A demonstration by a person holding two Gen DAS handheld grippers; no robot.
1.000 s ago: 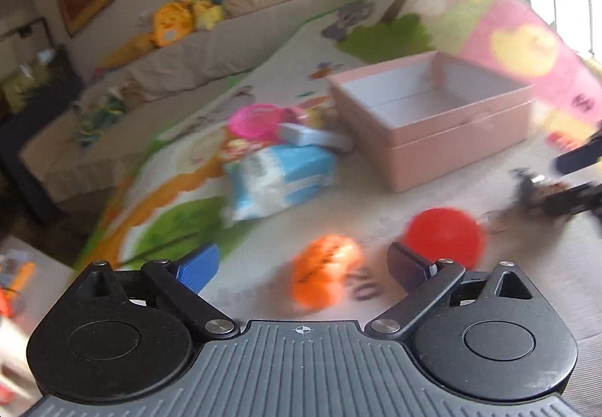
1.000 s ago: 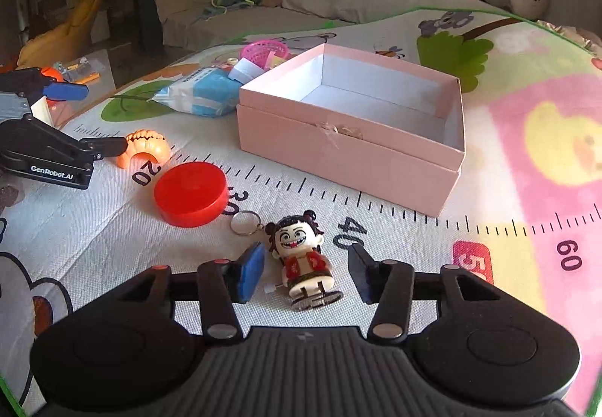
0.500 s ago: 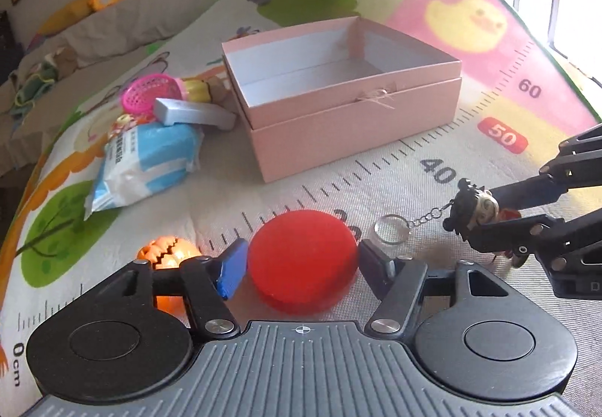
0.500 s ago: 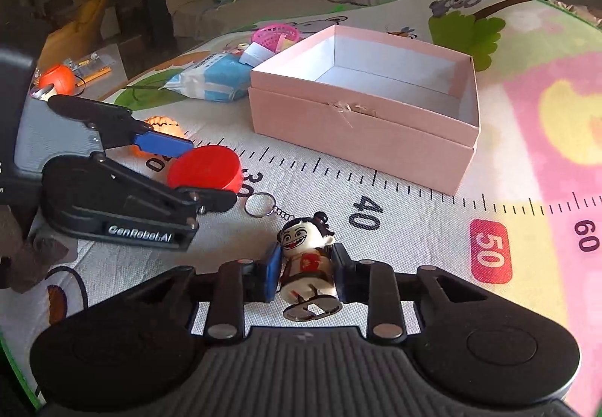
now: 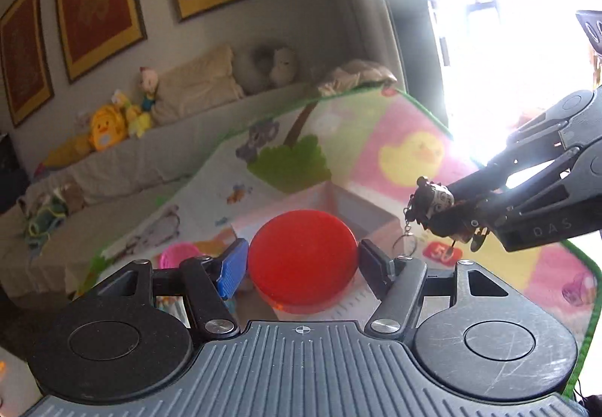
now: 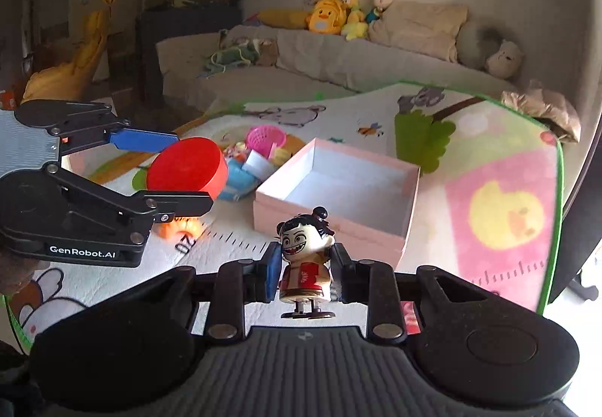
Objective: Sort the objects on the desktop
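1. Smooth round red disc [image 5: 302, 261], plastic-looking, flat top, clamped between left gripper [image 5: 301, 264] fingers, one blue pad, one black; lifted above the mat.
2. Small doll figure [image 6: 305, 259], glossy, black hair buns, toothy grin, red printed body, round base, pinched at the body by right gripper [image 6: 305, 272]; key ring dangling below in left view.
3. Pink cardboard box [image 6: 340, 191], rectangular, open top, white inside, on the mat just beyond the doll.
4. Soft play mat [image 6: 500, 169], cartoon prints, green edge.
5. Left on mat: pink mesh basket [image 6: 265, 138], blue packet [image 6: 237, 184], orange pumpkin toy [image 6: 177, 229].
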